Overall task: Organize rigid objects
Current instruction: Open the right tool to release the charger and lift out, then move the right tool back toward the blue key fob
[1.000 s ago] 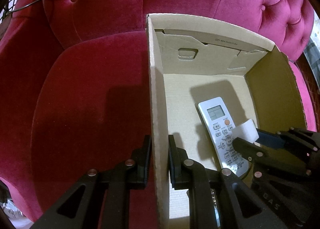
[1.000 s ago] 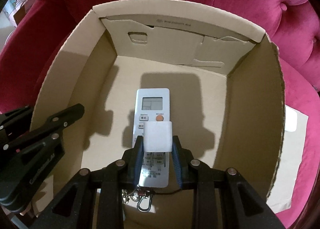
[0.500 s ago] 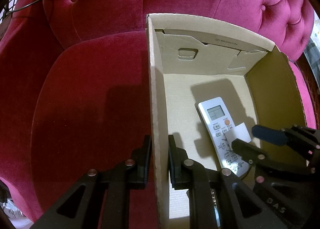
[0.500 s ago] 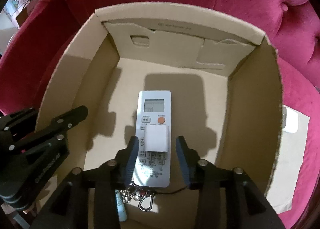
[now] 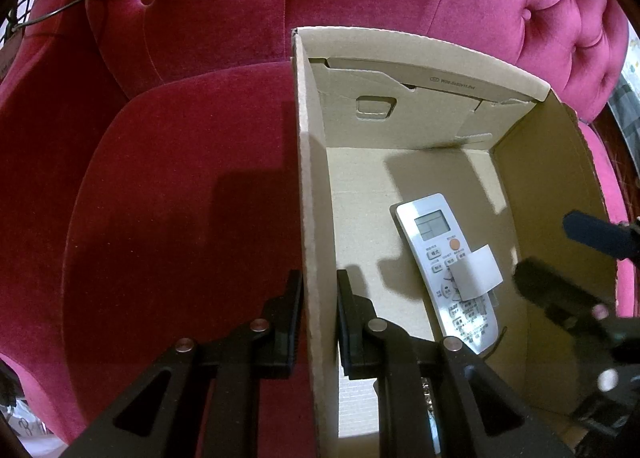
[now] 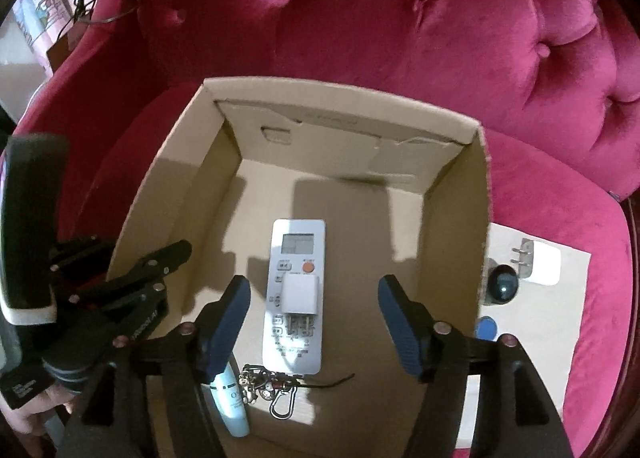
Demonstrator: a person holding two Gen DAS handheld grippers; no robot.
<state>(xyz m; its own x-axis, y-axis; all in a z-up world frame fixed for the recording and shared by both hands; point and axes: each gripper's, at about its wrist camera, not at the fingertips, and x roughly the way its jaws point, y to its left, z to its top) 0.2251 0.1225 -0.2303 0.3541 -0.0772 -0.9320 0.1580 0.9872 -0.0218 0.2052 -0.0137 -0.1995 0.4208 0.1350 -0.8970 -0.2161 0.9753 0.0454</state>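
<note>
- A white charger block (image 6: 301, 294) lies flat on top of a white remote control (image 6: 295, 294), covering its middle buttons, with its metal prongs pointing toward the near end of the remote.
- The remote lies face up on the floor of an open cardboard box (image 6: 456, 234), its screen toward the far wall and its orange button just beyond the charger.
- The right gripper (image 6: 314, 314) hangs above the charger; its jaws have just been opening and now stand well apart, the blue pads clear of the block on both sides, nothing pressed between them.
- In the left wrist view the same charger (image 5: 476, 272) sits across the remote (image 5: 444, 258), and the right gripper's two fingers show blurred at the right edge, spread apart.
- At the near end of the box floor lie a bunch of keys with a carabiner (image 6: 272, 386) and a small pale blue tube (image 6: 232, 398), the tube partly behind the right gripper's left finger.
- The left gripper (image 5: 318, 322) is clamped on the box's left wall (image 5: 310, 217), one finger outside and one inside.
- The box stands on the seat of a red velvet tufted armchair (image 5: 180, 217).
- To the right of the box a sheet of cardboard (image 6: 540, 338) lies on the seat, bearing a white plug adapter (image 6: 540, 268), a dark round thing (image 6: 504, 284) and a small blue disc (image 6: 487, 329).
</note>
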